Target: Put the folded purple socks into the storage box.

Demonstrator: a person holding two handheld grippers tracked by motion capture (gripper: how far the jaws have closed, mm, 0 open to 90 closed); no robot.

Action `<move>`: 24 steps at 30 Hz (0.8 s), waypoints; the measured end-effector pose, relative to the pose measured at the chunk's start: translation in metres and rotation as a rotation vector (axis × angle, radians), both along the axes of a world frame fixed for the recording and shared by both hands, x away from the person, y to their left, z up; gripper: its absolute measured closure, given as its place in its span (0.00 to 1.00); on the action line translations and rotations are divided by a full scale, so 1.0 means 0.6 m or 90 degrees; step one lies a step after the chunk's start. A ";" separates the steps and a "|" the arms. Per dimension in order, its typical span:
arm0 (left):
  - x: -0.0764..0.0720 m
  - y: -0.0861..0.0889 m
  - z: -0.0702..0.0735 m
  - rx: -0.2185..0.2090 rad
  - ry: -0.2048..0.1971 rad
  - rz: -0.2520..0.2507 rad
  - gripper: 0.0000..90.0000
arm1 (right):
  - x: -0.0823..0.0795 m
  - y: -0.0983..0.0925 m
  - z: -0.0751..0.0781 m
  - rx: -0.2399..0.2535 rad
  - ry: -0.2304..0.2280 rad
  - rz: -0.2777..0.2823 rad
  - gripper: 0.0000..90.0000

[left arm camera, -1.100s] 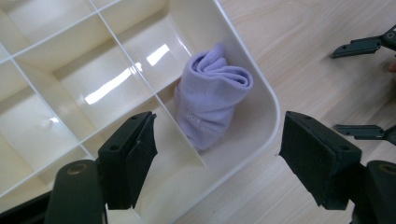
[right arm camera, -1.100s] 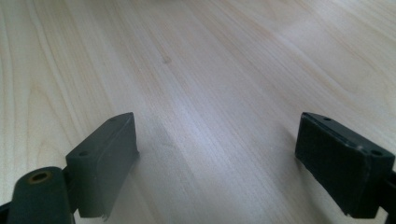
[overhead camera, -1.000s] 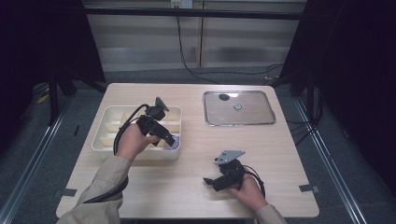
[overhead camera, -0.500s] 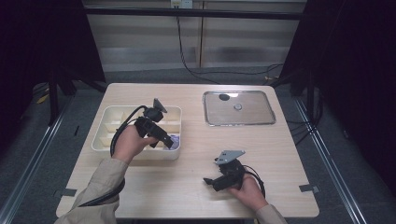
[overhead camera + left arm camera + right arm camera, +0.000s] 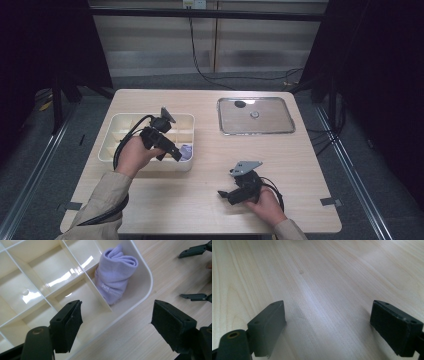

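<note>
Left gripper view: your left claw (image 5: 116, 326) hangs released over the corner of the white divided tray (image 5: 146, 287), where the rolled lilac sock (image 5: 115, 277) sits in the corner compartment. Your right claw (image 5: 328, 327) rests released on the counter (image 5: 324, 272).

Glossy cream plastic organizer tray (image 5: 140, 293); soft lilac cloth roll (image 5: 113, 277); matt wood table (image 5: 324, 277).

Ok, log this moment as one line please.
left gripper: open above rolled lilac sock | sock: in corner cell of divided tray | right gripper: open, over table | metal tray: untouched
</note>
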State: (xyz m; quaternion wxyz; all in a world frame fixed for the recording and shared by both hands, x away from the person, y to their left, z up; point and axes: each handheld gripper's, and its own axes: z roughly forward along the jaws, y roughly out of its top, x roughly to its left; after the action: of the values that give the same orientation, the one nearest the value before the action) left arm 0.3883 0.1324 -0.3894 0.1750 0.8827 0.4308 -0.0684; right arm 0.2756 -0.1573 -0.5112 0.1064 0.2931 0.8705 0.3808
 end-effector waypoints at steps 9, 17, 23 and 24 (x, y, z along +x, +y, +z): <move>-0.004 0.010 -0.003 -0.001 0.005 0.002 0.26 | 0.000 0.000 0.000 0.000 0.000 0.000 0.14; -0.014 0.015 -0.004 0.007 0.000 -0.006 0.26 | 0.000 0.000 0.000 0.000 -0.001 0.000 0.14; -0.021 0.020 -0.004 0.001 0.001 -0.013 0.25 | 0.000 0.000 0.000 0.000 0.000 0.000 0.14; -0.023 0.020 -0.003 0.001 0.000 -0.013 0.24 | 0.000 0.000 0.000 0.000 0.000 0.000 0.14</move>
State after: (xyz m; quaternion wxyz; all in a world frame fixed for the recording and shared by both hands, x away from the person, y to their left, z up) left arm 0.3746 0.1445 -0.3912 0.1738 0.8871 0.4219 -0.0695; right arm 0.2755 -0.1573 -0.5112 0.1065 0.2933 0.8704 0.3807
